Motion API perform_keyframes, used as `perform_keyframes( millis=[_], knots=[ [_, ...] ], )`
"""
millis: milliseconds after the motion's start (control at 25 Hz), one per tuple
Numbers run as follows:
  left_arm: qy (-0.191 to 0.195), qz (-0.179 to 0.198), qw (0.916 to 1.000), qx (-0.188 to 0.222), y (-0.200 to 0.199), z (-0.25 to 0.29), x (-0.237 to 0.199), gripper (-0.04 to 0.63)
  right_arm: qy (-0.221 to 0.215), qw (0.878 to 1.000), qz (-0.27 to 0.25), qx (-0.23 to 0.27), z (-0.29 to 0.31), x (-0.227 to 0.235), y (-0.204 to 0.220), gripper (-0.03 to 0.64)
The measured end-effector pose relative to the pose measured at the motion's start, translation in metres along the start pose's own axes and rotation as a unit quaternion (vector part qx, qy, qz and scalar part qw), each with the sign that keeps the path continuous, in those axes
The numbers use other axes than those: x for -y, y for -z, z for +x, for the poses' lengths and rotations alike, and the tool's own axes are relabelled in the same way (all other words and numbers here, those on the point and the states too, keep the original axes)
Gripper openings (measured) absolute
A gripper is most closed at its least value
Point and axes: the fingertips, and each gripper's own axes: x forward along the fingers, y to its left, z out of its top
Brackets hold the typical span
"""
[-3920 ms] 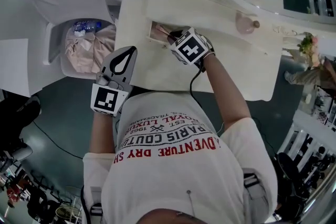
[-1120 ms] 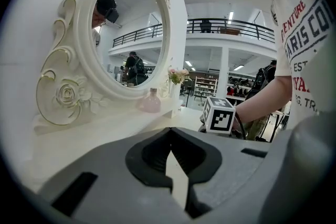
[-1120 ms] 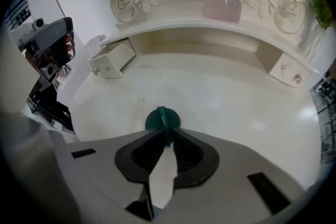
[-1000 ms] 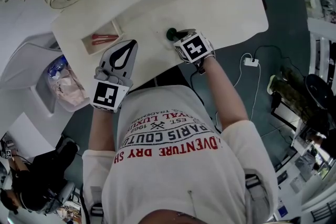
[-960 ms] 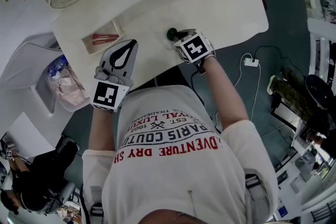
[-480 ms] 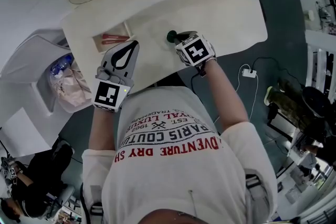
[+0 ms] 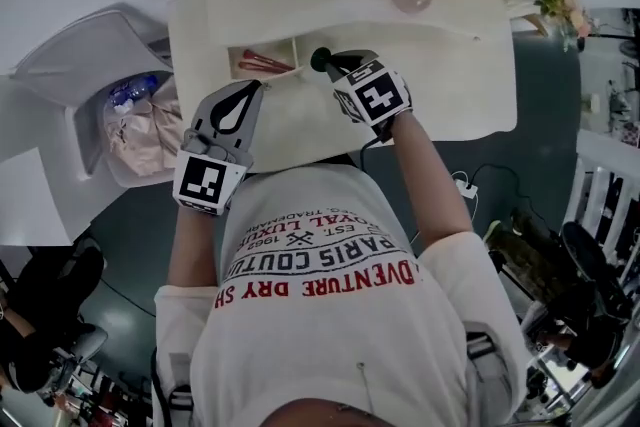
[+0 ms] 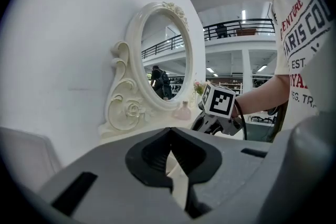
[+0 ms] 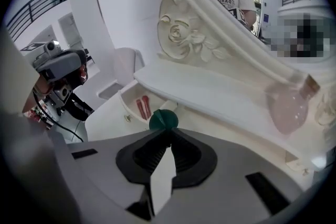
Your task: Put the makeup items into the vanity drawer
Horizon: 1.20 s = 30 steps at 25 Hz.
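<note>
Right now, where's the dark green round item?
The dark green round item is between the fingers of the right gripper, upper middle of the head view, just right of the open drawer holding red sticks.

Both arms forward; left hand-held gripper [image 7: 247, 94] closed, right hand-held gripper [image 7: 329, 65] apparently clamped, tilted down.
</note>
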Motion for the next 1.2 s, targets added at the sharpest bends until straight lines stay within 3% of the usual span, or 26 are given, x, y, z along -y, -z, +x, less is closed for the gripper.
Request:
perform_keyframes(
  millis=[320,680,880,1200],
  knots=[
    [-0.068,-0.021,0.9974,0.001,0.016,-0.048,-0.034,0.006,-0.029,0.997,-0.077,0.004,0.035,-0.045,-0.051,0.029],
    [-0.118,-0.050,0.9917,-0.008,0.035,-0.076,-0.052,0.006,-0.041,0.992,-0.115,-0.026,0.069,-0.062,-0.061,0.041],
    [-0.129,-0.060,0.9899,-0.008,0.040,-0.081,-0.058,0.006,-0.027,0.990,-0.132,-0.034,0.077,-0.061,-0.061,0.097],
    [-0.121,-0.056,0.9911,-0.005,0.038,-0.074,-0.060,0.006,-0.028,0.992,-0.118,-0.030,0.073,-0.058,-0.060,0.147]
  ],
)
